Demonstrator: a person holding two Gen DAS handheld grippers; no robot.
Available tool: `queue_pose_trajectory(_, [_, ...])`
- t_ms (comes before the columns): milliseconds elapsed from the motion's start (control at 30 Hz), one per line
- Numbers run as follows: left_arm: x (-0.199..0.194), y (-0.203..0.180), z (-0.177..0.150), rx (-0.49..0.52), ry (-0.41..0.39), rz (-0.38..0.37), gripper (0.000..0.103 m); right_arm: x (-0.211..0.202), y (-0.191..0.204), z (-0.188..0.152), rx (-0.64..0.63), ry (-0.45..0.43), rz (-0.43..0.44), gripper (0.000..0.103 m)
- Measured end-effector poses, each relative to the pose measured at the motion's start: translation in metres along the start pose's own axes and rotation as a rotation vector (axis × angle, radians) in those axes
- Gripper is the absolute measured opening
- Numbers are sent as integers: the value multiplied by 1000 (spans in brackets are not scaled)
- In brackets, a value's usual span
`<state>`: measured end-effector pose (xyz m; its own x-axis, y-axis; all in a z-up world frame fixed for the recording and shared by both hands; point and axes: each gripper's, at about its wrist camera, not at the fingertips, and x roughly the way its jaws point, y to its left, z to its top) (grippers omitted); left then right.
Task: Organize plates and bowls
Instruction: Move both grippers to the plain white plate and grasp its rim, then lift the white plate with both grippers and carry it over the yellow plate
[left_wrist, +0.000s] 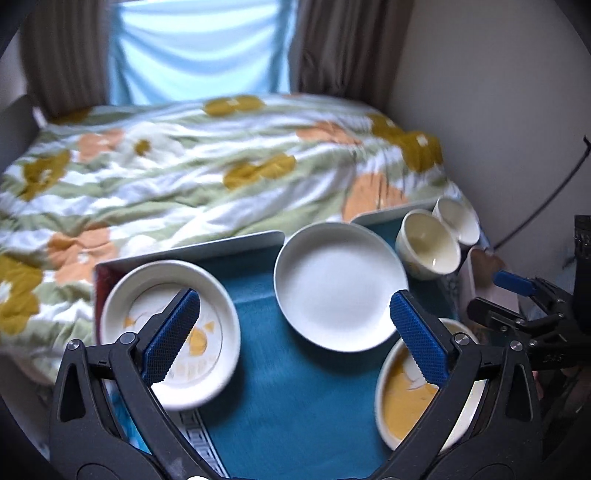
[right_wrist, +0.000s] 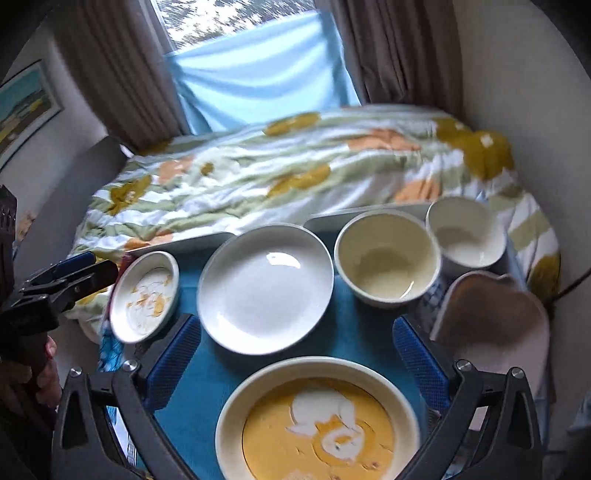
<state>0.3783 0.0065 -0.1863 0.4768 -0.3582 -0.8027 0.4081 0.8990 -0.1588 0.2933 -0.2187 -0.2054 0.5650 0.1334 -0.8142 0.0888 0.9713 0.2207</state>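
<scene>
On a teal mat (left_wrist: 258, 295) (right_wrist: 354, 325) lie a plain white plate (left_wrist: 341, 286) (right_wrist: 266, 288), a small white dish with an orange pattern (left_wrist: 170, 332) (right_wrist: 144, 295), a yellow-centred plate (left_wrist: 417, 391) (right_wrist: 317, 424), a cream bowl (left_wrist: 428, 245) (right_wrist: 388, 258) and a white bowl (left_wrist: 456, 219) (right_wrist: 465, 232). My left gripper (left_wrist: 295, 321) is open and empty, above the mat between the small dish and the yellow plate. My right gripper (right_wrist: 295, 347) is open and empty, above the yellow plate's far rim.
A bed with a floral quilt (left_wrist: 203, 162) (right_wrist: 295, 162) lies right behind the mat. A brown-and-pink heart-shaped item (right_wrist: 491, 321) stands at the mat's right edge. Curtains (right_wrist: 122, 70) and a window are at the back. A wall is on the right.
</scene>
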Motion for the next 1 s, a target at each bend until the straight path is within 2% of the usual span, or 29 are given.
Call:
queue_pose_trajectory(67, [26, 6, 8, 31, 48, -28, 99, 21, 2, 3, 30, 35, -24, 103])
queue_pose_trajectory(133, [56, 10, 15, 59, 101, -58, 90, 42, 0, 3, 70, 60, -29, 100])
queue_pose_trajectory(167, [72, 12, 17, 68, 132, -75, 82, 51, -2, 4, 87, 69, -28, 93])
queue_pose_trajectory(267, [113, 18, 19, 81, 212, -106, 71, 79, -9, 4, 136, 113, -40, 71])
queue_pose_trajectory(333, [133, 21, 17, 84, 251, -122, 63, 93, -14, 3, 166, 144, -44, 67])
queue_pose_trajectory(433, [153, 21, 15, 82, 288, -140, 51, 108, -22, 0, 193, 165, -50, 60])
queue_pose_trajectory(533, [165, 20, 10, 89, 314, -148, 47, 117, -27, 0, 220, 175, -48, 52])
queue_pose_trajectory(633, [173, 20, 8, 96, 337, -149, 26, 125, -30, 0, 237, 179, -31, 41])
queue_pose_trajectory(667, [176, 20, 7, 96, 344, -151, 25, 124, -30, 1, 228, 170, -30, 33])
queue_pose_trajectory(767, [178, 20, 6, 100, 344, -137, 19, 126, -29, 3, 210, 172, -18, 27])
queue_pose_trajectory(833, [178, 21, 6, 102, 337, -134, 18, 126, -29, 3, 200, 172, -12, 17])
queue_pose_trajectory(1000, [174, 19, 5, 128, 318, -114, 18, 128, -25, 4, 192, 167, -8, 16])
